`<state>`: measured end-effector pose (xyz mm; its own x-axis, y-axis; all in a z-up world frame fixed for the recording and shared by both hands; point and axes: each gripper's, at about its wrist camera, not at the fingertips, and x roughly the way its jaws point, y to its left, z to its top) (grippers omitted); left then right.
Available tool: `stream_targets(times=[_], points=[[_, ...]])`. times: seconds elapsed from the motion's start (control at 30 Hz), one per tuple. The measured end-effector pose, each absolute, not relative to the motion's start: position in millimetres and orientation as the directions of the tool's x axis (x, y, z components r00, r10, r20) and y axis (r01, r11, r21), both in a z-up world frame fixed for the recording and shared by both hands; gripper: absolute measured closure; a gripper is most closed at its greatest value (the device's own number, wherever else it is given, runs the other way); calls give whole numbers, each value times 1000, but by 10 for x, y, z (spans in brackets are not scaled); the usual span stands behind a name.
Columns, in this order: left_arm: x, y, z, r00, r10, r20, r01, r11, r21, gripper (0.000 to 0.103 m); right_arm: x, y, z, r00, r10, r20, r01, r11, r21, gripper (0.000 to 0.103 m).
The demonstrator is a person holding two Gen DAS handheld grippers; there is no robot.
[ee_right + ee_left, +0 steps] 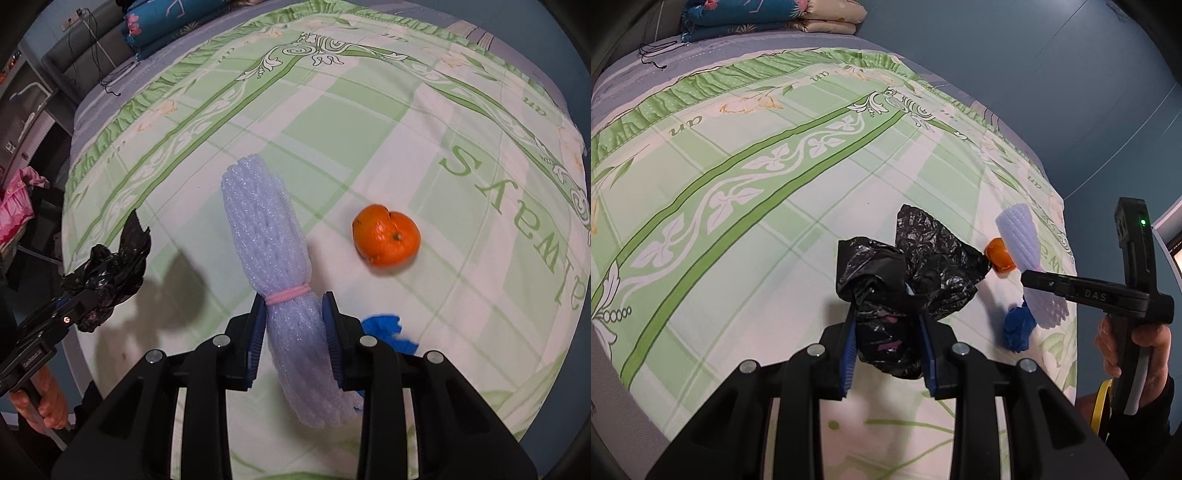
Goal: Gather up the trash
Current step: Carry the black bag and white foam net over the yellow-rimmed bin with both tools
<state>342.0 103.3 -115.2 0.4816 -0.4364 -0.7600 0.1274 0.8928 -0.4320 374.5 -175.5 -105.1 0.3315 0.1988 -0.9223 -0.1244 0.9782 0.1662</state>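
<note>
A crumpled black plastic bag point(916, 254) bunches up between the blue pads of my left gripper point(886, 314), which is shut on it above the bed. My right gripper point(294, 306) is shut on a white foam net bundle point(266, 229) tied with a pink band, gripping it just below the band and holding it off the sheet. On the green-and-white bedsheet point(369, 110) lie an orange fruit point(388, 236) and a crumpled blue scrap point(388, 328), partly hidden behind the right finger. The left wrist view shows the foam net point(1015, 236), the orange point(997, 254) and the blue scrap point(1017, 328) at right.
Folded quilts point(757, 14) and a black cable point(653, 55) lie at the head of the bed. A blue wall point(1034, 74) runs along the bed's right side. Pink fabric point(18, 206) sits off the left edge. A hand point(1145, 347) holds the right gripper's handle.
</note>
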Motion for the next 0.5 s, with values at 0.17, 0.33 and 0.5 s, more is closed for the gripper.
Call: stream_targets(times=[0.17,0.33,0.5], points=[[3172,919,-1041,486,-428,-762,150,900,-410,76,3433,-1847,-915,348,218,-912,-124,975,185,74],[2945,816,-961,489,-436,-756,174,898,-405,76,3094,-1967,-831,359,237,-903,-110,971,211,74],[2767,659,-939,476,-442,-761,200,897,-395,76,2778,-2077,-817,358,253,-899,-99,967,233,74]])
